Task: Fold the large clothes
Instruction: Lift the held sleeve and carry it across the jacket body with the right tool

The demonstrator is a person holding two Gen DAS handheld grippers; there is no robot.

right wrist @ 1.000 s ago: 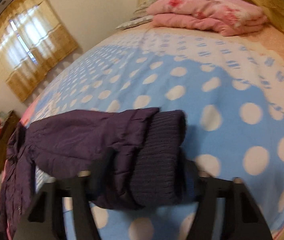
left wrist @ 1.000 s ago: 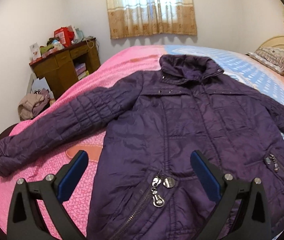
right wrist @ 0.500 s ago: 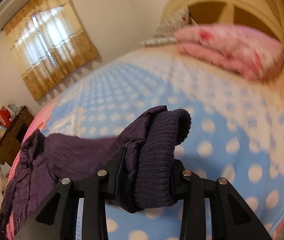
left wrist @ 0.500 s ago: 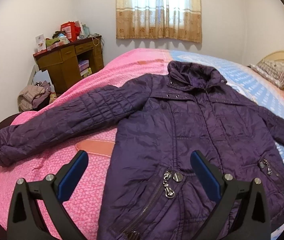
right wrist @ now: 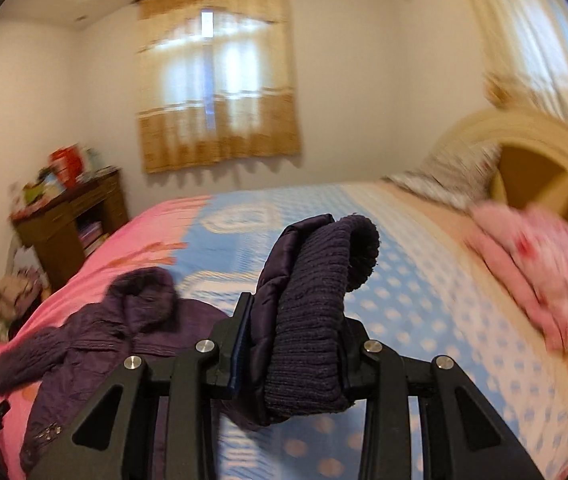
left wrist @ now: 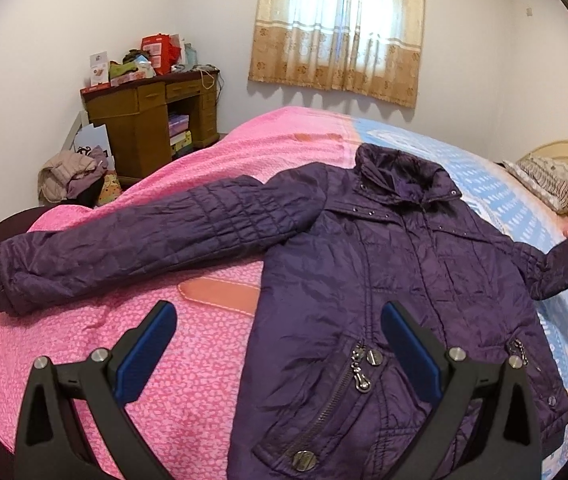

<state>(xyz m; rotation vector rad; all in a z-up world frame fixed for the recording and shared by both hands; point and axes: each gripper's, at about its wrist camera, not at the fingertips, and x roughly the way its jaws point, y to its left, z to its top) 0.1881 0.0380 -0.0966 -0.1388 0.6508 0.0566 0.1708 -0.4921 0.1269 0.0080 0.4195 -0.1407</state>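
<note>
Across the bed [left wrist: 212, 364], in the left wrist view, a purple jacket [left wrist: 395, 280] lies front-up, zipped, collar toward the window. Its one sleeve [left wrist: 132, 240] is spread flat over the pink side. The left gripper [left wrist: 278, 344] hovers w/ fingers wide apart, nothing between them. Fabric looks thin, shiny, quilted w/ light padding; probably light, soft, a bit slippery, so it should crease easily but may slide. Metal zip pulls and snaps are the only hard bits.

Right wrist view (blurred): the right gripper [right wrist: 295, 336] is clamped on the other sleeve's cuff [right wrist: 315, 312], held up off the blue dotted sheet. The ribbed knit cuff is thick and grippy, likely the best hold; bare shell would slip.
</note>
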